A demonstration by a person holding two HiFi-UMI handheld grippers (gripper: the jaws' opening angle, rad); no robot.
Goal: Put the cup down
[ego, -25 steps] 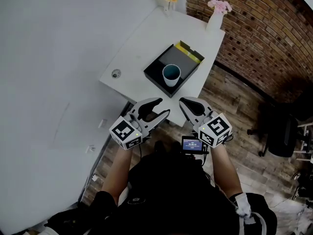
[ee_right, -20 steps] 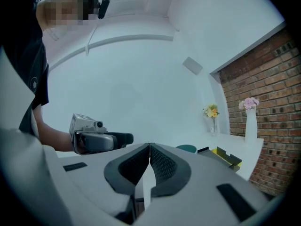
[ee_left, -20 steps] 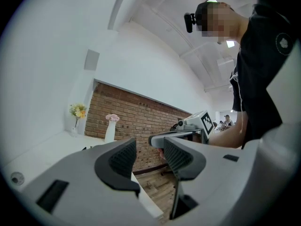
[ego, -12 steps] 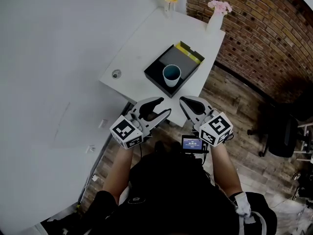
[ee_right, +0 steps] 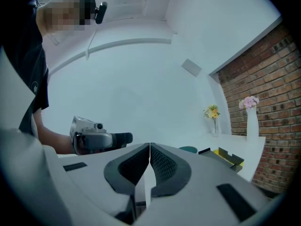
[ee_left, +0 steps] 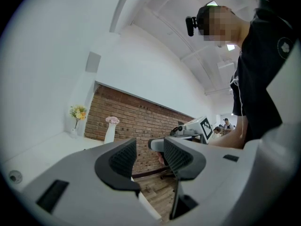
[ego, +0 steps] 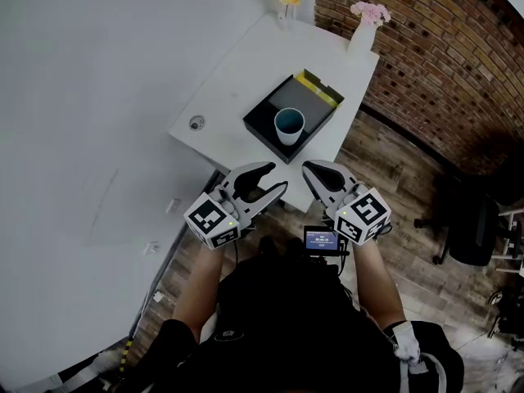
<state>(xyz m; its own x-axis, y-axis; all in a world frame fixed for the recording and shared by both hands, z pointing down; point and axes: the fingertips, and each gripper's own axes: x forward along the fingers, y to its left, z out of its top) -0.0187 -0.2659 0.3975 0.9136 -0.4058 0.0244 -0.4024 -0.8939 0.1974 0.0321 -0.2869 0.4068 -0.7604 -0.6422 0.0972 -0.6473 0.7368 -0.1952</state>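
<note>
Cup (ego: 288,126), white outside and teal inside, stands upright in the near part of the black tray (ego: 259,128) on the white worktop (ego: 237,64); neither tool touches it; left tool (ego: 273,179) is held level off the worktop's near edge, over the wooden floor (ego: 393,178), jaws apart with nothing between them; right tool (ego: 310,170) sits just beside it, jaws pressed together and empty; two flower vases (ego: 361,31) stand at the far edge.
</note>
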